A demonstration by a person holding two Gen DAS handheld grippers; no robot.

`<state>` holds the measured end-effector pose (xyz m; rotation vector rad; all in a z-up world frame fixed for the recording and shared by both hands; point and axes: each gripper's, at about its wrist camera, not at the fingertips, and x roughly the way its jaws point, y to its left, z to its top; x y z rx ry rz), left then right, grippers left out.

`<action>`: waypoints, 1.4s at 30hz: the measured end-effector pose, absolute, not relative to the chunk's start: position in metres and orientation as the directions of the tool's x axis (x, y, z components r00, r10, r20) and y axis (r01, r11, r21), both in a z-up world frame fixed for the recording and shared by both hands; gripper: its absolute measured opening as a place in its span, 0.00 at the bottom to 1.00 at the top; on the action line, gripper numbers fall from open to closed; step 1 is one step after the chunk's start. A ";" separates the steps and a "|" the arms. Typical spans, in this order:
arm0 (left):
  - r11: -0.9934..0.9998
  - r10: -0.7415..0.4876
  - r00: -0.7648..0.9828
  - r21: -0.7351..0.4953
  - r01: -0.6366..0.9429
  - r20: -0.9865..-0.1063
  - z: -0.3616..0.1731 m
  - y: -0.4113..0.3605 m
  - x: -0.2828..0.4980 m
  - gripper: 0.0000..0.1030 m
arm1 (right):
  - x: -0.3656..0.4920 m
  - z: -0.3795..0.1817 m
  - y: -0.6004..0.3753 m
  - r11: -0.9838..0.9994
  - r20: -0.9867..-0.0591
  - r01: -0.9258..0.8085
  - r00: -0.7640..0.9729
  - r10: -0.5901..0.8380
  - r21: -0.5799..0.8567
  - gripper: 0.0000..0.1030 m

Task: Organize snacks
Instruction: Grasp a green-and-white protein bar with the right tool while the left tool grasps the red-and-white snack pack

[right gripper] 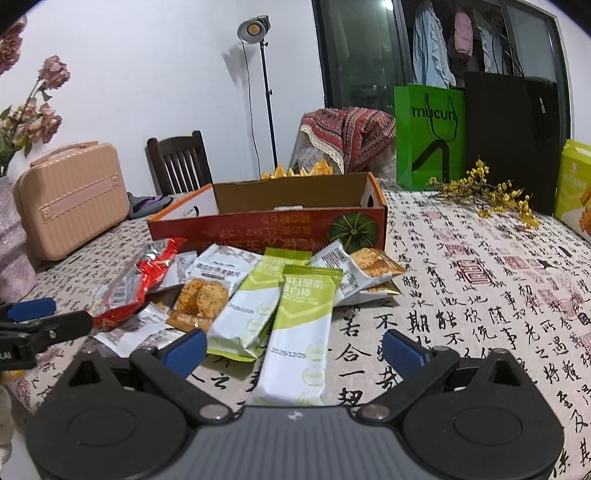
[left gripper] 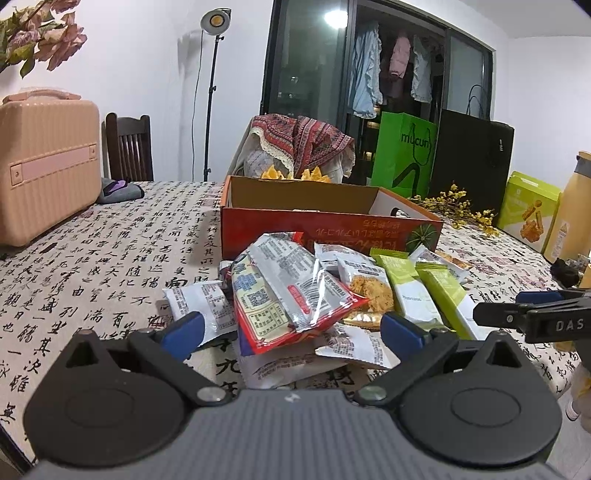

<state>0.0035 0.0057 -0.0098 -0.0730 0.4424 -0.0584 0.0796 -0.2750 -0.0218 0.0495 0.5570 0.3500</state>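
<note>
Your left gripper hangs with its blue-padded jaws spread wide over the near edge of the heap, nothing pinched between them. Directly beyond its pads lies the red-and-silver foil snack bag, resting on top of several white sachets.

Your right gripper is likewise wide apart, and the long green-and-white nut bar wrapper lies flat on the cloth between its jaws, untouched by either pad. A second bar of the same kind lies just to its left, overlapping the orange cracker packet.

The whole pile of snack packets sits on the calligraphy-printed tablecloth, just in front of the open red cardboard box with the pumpkin picture. The box's near wall hides most of its floor, so you cannot tell what it holds.

Further back stand:
- a pink ribbed hard case on the left
- a sprig of yellow flowers and a green paper bag on the right
- a dark wooden chair
- a lamp on a stand

The lime-green carton is cut off at the right edge. The lower packets in the heap are buried, and their print is unreadable.
</note>
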 end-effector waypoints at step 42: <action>0.981 0.013 0.817 -0.151 -0.122 -0.576 0.005 0.013 0.096 1.00 | 0.122 -0.025 -0.285 0.928 -0.491 -0.272 0.790 0.366 0.253 0.37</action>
